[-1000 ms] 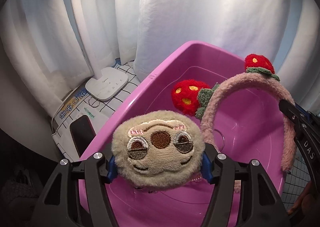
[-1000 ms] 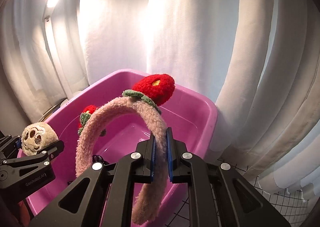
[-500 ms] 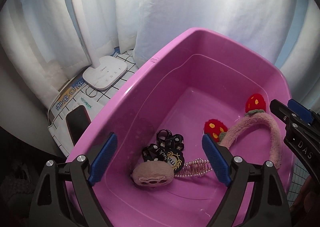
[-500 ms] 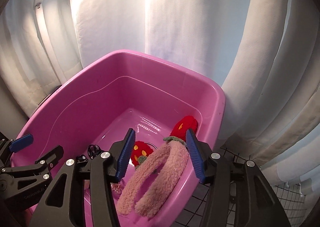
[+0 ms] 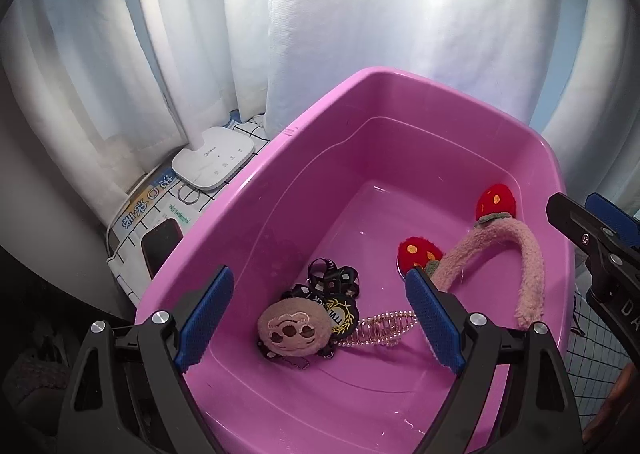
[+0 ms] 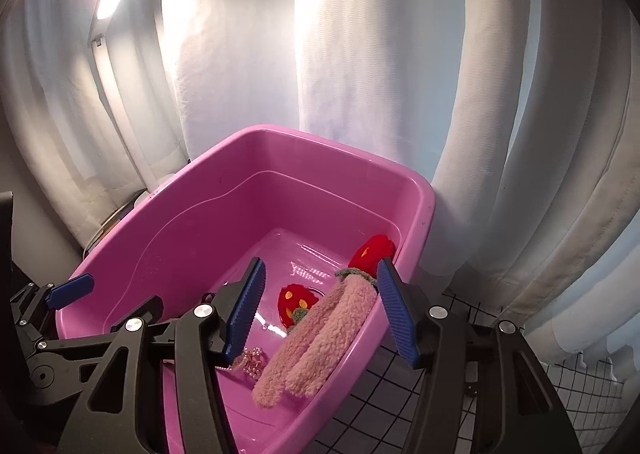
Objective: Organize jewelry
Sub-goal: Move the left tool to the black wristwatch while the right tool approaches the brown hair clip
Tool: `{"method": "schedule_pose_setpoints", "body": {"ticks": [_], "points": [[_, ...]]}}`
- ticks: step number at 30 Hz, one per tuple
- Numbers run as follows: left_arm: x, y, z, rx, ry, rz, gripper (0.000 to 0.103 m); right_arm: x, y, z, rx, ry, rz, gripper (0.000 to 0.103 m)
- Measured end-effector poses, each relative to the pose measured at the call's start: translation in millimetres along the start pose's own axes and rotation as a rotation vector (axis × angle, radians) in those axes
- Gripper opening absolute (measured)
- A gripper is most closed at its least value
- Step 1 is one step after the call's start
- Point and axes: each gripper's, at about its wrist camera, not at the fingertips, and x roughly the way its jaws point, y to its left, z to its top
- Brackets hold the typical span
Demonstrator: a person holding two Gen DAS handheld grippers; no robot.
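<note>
A pink plastic tub (image 5: 248, 190) fills both views. On its floor lie a round plush face clip (image 5: 294, 332), black patterned hair ties (image 5: 332, 282), a pearl claw clip (image 5: 384, 328) and a fuzzy pink headband (image 5: 528, 262) with red strawberries. My left gripper (image 5: 319, 272) hovers open above the plush clip and touches nothing. My right gripper (image 6: 321, 264) hangs over the tub's right side with its jaws opening. The headband (image 6: 320, 338) lies below them, leaning on the tub wall, and the pads are off it.
A white lamp base (image 5: 214, 162), a key ring (image 5: 189, 196), a dark phone (image 5: 160, 246) and a printed leaflet sit left of the tub. White curtains hang close behind. A black-grid cloth (image 6: 400, 394) covers the table at the right.
The left gripper opened and let the plush face clip fall into the tub. The right gripper opened and let go of the headband, which now lies in the tub.
</note>
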Motion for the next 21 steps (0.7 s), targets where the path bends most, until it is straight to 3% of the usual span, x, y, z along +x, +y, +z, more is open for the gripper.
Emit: {"method": "schedule_pose_setpoints", "body": {"ticks": [14,21], "points": [[-56.4,-65.0,-20.6,0.064,-0.081,-0.097,0.090,-60.5,-69.8,-44.8,0.133,-0.045,-0.031,0.059],[-75.1,-114.8,-31.2,0.121,-0.100,-0.177,0.090,-89.2,-128.0,-92.1,0.206,-0.038,-0.104,0.059]]}}
